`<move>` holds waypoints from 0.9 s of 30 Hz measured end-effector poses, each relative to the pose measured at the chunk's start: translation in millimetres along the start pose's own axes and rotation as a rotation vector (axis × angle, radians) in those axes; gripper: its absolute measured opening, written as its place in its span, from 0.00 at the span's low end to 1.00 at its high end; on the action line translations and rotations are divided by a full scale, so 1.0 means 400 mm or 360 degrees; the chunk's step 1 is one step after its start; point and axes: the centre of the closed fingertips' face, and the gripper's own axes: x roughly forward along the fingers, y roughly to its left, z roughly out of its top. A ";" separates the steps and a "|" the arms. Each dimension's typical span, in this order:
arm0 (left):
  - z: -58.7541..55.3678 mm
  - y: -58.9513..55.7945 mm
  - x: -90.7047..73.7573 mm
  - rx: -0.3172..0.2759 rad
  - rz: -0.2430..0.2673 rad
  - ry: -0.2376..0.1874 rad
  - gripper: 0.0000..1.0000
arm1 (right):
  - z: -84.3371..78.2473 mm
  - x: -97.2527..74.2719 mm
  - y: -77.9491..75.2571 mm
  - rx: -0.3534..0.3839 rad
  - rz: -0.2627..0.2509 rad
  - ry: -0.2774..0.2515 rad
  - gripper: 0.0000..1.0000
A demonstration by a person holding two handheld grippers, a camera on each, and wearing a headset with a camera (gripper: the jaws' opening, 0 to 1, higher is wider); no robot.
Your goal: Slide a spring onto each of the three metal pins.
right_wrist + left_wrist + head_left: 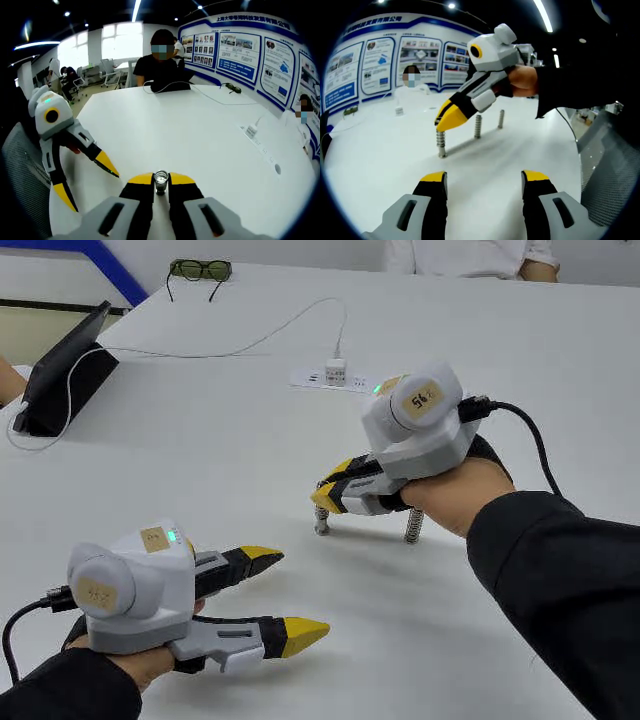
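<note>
Currently seeing the right gripper (446, 120) clamped, jaws together, on the top end of a spring (161, 179). Placing that spring on the near pin (441, 150), with coils visible just under the yellow tips. Cannot tell whether the pads also touch the pin itself. Reading the left gripper (288, 592) as open: jaws wide apart, nothing between them, held low over the white table (220, 450), well apart from the pins and aimed at them. Counting three pins in a row in the left gripper view, all upright on the table. Noting coils round the middle pin (478, 126) and round the far pin (414, 525), the latter clearest in the head view, just below the hand holding the right gripper. From the right gripper view, looking straight down the closed tips at a round metal end, with the left gripper off to the left and its jaws spread. Further back on the table, spotting a power strip (335, 378) with a white cable, a tablet (60, 365) propped near the left edge, and dark glasses (200, 270) at the far side. Also seeing a person (162, 65) seated across the table.
</note>
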 end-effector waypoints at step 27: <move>-0.006 0.003 -0.003 -0.0013 0.0005 0.0006 0.61 | -0.050 0.021 0.010 0.0002 0.0003 0.0104 0.12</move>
